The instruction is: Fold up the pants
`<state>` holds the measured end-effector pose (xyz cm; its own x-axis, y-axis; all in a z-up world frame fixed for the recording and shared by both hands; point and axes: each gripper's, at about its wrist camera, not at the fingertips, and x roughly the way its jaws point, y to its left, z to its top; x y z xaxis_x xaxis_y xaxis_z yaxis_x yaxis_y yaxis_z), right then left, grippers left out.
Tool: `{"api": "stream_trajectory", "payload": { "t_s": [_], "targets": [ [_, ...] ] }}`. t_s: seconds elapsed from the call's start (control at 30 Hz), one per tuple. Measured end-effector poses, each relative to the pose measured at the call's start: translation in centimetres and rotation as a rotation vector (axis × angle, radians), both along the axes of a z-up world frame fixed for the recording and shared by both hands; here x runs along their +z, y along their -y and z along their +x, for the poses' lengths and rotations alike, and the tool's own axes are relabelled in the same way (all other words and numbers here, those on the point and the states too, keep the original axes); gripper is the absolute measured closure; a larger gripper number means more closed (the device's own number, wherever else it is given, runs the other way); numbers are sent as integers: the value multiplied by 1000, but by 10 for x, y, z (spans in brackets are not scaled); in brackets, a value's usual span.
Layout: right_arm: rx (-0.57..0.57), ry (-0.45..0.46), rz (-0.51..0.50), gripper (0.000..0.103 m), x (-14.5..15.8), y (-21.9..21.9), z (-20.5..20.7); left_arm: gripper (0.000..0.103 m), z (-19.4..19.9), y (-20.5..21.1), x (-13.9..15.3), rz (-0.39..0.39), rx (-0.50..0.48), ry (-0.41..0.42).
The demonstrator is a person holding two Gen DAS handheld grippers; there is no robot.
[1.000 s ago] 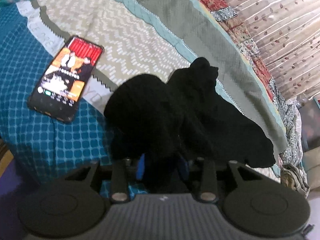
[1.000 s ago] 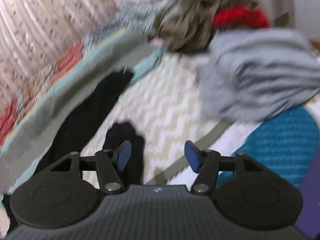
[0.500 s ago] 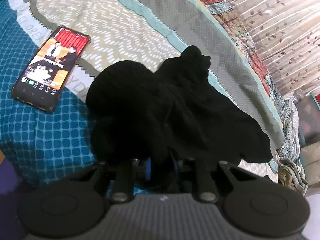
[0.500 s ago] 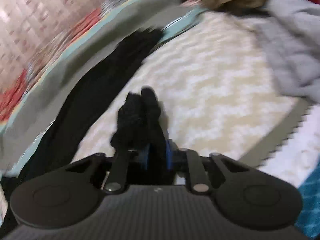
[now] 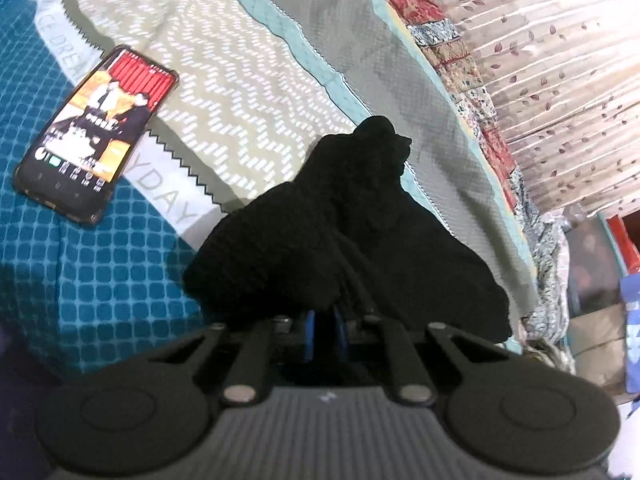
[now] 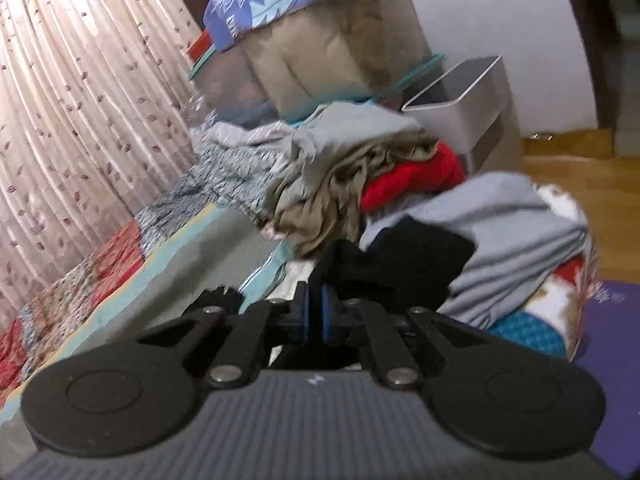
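While the black pants (image 5: 344, 240) are held bunched above the bed (image 5: 240, 92), gripped by the clenched jaws of both the left gripper (image 5: 323, 330) and right gripper (image 6: 315, 316), a slip is risked: the soft, ribbed-looking knit is pinched only at small wads. If swung left, the glossy phone (image 5: 96, 140) could be brushed. The blurred right view seemingly shows a limp dark flap.

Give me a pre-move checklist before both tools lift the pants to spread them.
1. Left tool shut on the black pants: ok.
2. Right tool shut on black fabric: ok.
3. Which part of the pants each tool holds (waistband or hem): cannot tell, fabric is bunched.
4. Phone lies apart from the pants: ok, though close on the bedspread.
5. Clothes pile out of the spread path: cannot tell.
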<state>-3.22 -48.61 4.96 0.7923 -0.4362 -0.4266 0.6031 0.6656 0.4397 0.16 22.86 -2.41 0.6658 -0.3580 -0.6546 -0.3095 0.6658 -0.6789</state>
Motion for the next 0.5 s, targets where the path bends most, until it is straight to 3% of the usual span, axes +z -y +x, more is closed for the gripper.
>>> {"api": "stream_trajectory", "payload": {
  "t_s": [0.03,0.07,0.1,0.2,0.33,0.37,0.43,0.5],
  "targets": [
    [36,-30,-4,78,-3,2,14,94,3,0,-1,4,2,-4],
    [66,-77,-28,60,-10,3,30,94,4,1,-2,-4,4,-12],
    [55,-118,-56,55,-17,3,36,94,5,1,-3,-14,0,-16],
    [39,-185,-36,55,-37,18,39,93,2,2,-1,6,-25,-13],
    [-42,-143,42,55,-53,31,-2,66,0,-3,-3,29,-42,-35],
    [-60,-142,57,55,-57,36,-13,55,0,-4,-4,25,-48,-40],
    [-74,-139,98,54,-66,45,-30,46,0,-1,-9,15,-57,-50],
    [-66,-142,135,54,-76,50,-35,44,1,7,-15,40,-83,-58]
  ]
}}
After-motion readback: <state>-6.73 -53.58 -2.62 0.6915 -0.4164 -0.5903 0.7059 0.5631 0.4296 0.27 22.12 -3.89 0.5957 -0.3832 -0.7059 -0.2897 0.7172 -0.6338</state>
